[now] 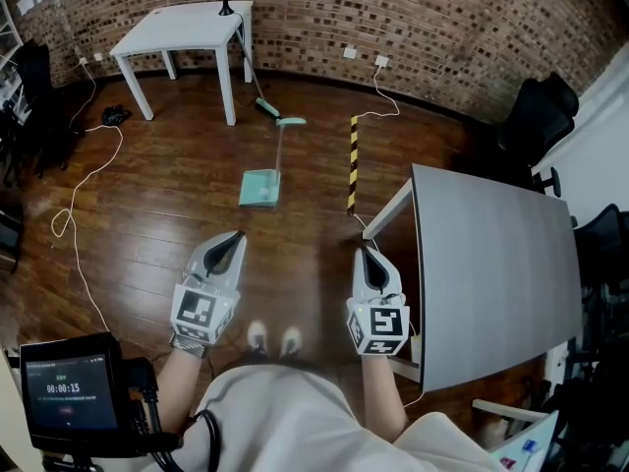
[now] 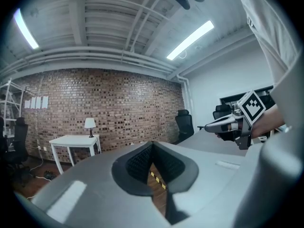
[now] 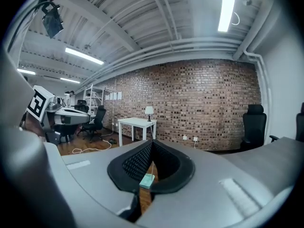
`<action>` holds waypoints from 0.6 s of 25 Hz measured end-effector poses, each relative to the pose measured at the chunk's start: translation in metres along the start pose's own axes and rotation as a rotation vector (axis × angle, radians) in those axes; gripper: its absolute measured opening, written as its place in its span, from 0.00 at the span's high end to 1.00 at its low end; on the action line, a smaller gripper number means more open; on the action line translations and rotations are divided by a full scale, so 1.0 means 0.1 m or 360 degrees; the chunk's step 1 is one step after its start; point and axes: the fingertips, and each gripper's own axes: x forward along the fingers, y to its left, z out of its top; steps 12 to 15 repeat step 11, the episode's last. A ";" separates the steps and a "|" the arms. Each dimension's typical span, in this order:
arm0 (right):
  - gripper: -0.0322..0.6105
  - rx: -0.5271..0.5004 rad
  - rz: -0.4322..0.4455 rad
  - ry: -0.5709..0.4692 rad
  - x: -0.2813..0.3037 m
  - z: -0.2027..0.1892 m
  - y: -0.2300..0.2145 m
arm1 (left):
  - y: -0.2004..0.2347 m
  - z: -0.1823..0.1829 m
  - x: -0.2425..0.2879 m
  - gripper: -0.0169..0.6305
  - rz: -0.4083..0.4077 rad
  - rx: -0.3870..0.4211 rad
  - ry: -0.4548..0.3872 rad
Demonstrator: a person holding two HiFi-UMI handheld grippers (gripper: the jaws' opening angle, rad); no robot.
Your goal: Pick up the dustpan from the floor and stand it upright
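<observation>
Wooden floor (image 1: 167, 214) bears a grey table (image 1: 491, 273) at right and a white table (image 1: 187, 29) by the far brick wall (image 1: 442, 28); teal dustpan (image 1: 260, 188) lies flat on the floor, well ahead of both grippers; left gripper (image 1: 236, 236) and right gripper (image 1: 367, 252) each have jaws closed together, holding nothing.

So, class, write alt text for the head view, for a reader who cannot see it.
Seen from above, a person holds two shut, empty grippers, the left gripper and right gripper, over a wooden floor. Ahead lies a teal long-handled dustpan, with a white table by the brick wall beyond and a grey table at right.
</observation>
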 end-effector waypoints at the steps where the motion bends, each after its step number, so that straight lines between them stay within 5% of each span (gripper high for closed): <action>1: 0.93 -0.0001 -0.0007 0.0002 -0.01 -0.01 -0.01 | -0.01 -0.01 -0.01 0.97 -0.0002 0.0001 0.0000; 15: 0.93 0.0033 0.0013 0.0018 0.02 -0.03 0.08 | 0.06 -0.04 -0.04 0.97 -0.0015 -0.0005 0.0015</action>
